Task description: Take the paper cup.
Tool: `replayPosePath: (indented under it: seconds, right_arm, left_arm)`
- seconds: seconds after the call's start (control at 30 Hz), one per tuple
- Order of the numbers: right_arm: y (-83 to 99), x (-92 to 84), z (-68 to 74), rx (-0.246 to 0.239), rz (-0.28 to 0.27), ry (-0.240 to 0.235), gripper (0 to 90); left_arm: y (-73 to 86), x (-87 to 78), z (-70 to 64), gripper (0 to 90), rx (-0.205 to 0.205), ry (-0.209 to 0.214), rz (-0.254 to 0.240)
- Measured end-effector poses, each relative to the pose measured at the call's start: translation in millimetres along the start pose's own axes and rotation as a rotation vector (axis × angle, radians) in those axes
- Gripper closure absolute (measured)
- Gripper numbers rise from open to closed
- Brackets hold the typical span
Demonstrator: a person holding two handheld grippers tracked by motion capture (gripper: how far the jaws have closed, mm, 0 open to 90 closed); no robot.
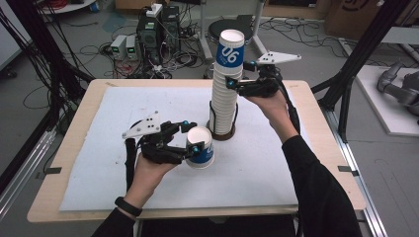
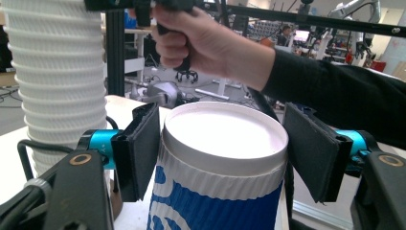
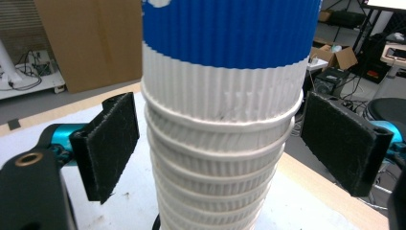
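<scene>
Left claw (image 1: 196, 138) clamped on single blue-and-white cup (image 1: 200, 146), upright, low over the white mat (image 1: 123, 173) near desk centre. In the left gripper view one pad (image 2: 140, 148) presses the cup rim (image 2: 225, 132); the far pad looks just beside it. Tall cup stack (image 1: 226, 84) in a black holder (image 1: 222, 129) stands just behind, near the cup. Right claw (image 3: 225, 151) wide, pads either side of the stack, not touching. Floor behind the desk holds cables and computer boxes (image 1: 158, 29).
</scene>
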State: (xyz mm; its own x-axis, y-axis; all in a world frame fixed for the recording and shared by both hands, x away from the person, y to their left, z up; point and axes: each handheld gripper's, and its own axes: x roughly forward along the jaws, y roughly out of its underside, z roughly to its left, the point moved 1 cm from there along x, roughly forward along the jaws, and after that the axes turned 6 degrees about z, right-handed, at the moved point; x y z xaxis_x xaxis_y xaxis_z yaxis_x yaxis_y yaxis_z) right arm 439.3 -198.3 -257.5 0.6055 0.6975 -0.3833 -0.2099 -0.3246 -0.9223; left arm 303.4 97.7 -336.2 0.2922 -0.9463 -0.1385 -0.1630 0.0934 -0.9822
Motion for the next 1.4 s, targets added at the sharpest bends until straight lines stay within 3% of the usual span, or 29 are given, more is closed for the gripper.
replayPosePath:
  seconds: [0.23,0.63,1.4]
  right_arm:
    - [8.8,-16.9,3.1,-0.016,-0.022,-0.007,13.8]
    - [41.4,-51.6,12.1,-0.020,-0.064,-0.046,13.8]
    - [114.9,-76.9,52.9,-0.041,-0.077,-0.140,13.8]
  left_arm:
    - [7.4,-3.5,3.5,30.9,-0.010,-0.004,-0.001]
    - [13.0,0.1,8.1,30.9,0.002,0.012,0.009]
    - [20.7,5.3,10.5,30.9,0.011,0.023,0.035]
